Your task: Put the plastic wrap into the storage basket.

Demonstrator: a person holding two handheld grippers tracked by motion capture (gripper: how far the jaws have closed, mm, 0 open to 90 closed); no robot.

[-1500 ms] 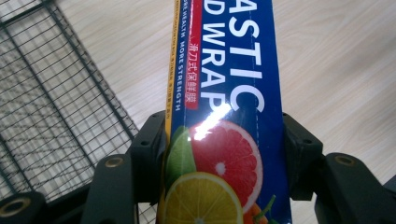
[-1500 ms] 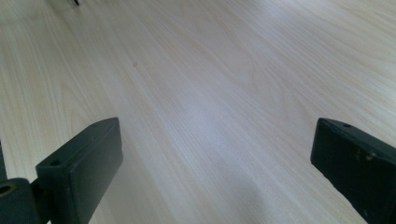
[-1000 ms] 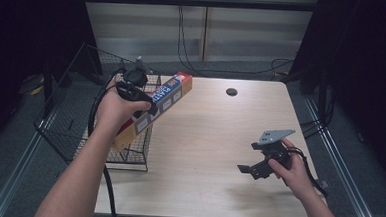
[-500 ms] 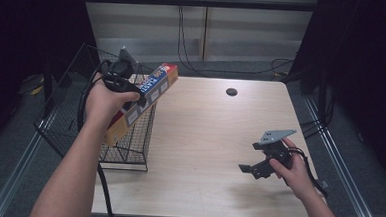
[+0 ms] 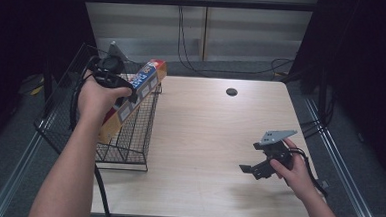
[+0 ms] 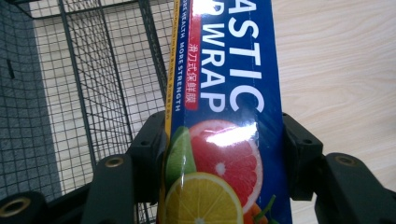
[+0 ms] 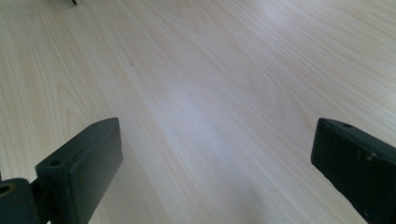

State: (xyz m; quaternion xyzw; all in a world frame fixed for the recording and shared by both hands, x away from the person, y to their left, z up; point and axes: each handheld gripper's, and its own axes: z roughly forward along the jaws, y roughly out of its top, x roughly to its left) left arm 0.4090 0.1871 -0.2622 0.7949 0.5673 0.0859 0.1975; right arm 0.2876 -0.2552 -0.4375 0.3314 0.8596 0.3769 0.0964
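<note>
The right gripper [image 5: 250,169] is being rested low on the table [image 5: 204,139], on the near side and well to the right of the basket [image 5: 124,135], with its jaws spread wide and nothing between them; in the right gripper view bare wood is being framed between the two pads [image 7: 84,168]. No part is being asked of it just now, and it is best being kept parked there, clear of the box's path.

Farther off, the plastic wrap box [image 5: 131,98] is being held in the air by the left gripper [image 5: 124,92], over the basket's right wall and tilted, its far end raised above the rim and its near end dipping toward the inside. The jaws are being clamped across the box's width; in the left gripper view the box [image 6: 224,116] is being squeezed on both long edges by the pads [image 6: 299,154], the mesh lying beyond it to one side and the tabletop to the other.

As a judgement, the box is being moved at the basket's edge. The grip should be kept firm, since the glossy carton could be twisted or slipped. The low end should be watched so that no wire is being snagged, and the box should be kept clear of the rim while it is being carried.
</note>
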